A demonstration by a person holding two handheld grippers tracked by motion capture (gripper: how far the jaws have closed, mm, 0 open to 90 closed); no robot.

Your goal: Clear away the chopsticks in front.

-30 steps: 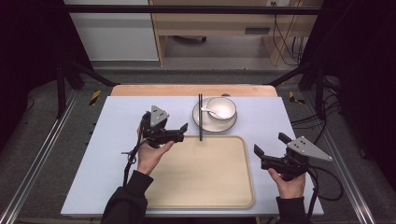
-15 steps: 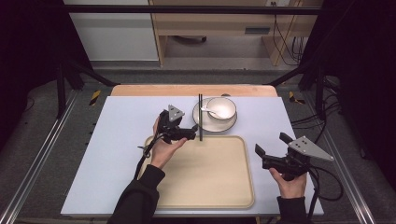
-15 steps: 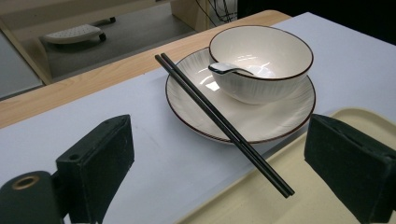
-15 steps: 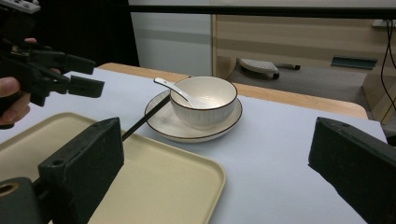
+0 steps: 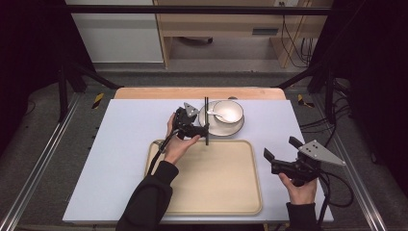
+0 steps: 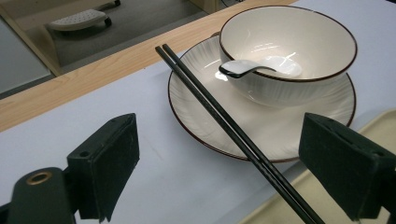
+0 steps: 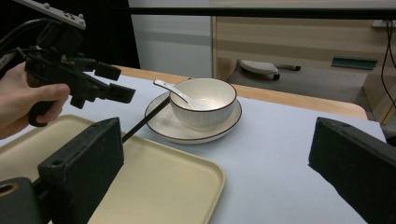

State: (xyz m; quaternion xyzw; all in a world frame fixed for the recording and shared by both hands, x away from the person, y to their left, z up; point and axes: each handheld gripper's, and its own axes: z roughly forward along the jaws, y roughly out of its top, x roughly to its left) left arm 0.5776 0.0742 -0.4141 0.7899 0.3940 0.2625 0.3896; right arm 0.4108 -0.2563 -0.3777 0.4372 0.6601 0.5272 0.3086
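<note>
Left gripper [image 5: 204, 130] has been advancing right toward the chopsticks [image 6: 233, 133], jaws apart and straddling them, nothing clamped yet. Right gripper [image 5: 281, 154] is idling beside the tray [image 5: 211, 197], jaws apart and empty. Chopsticks are bridging tray edge and plate [image 6: 285, 133] rim beside the bowl [image 6: 299, 60] with spoon [image 6: 254, 67]; I'd be closing squarely across both so they don't split.

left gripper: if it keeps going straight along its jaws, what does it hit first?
Most likely the chopsticks, which cross between the open jaws of the left gripper, resting on the plate rim. The bowl sits beyond. Depth is hard to judge.
</note>
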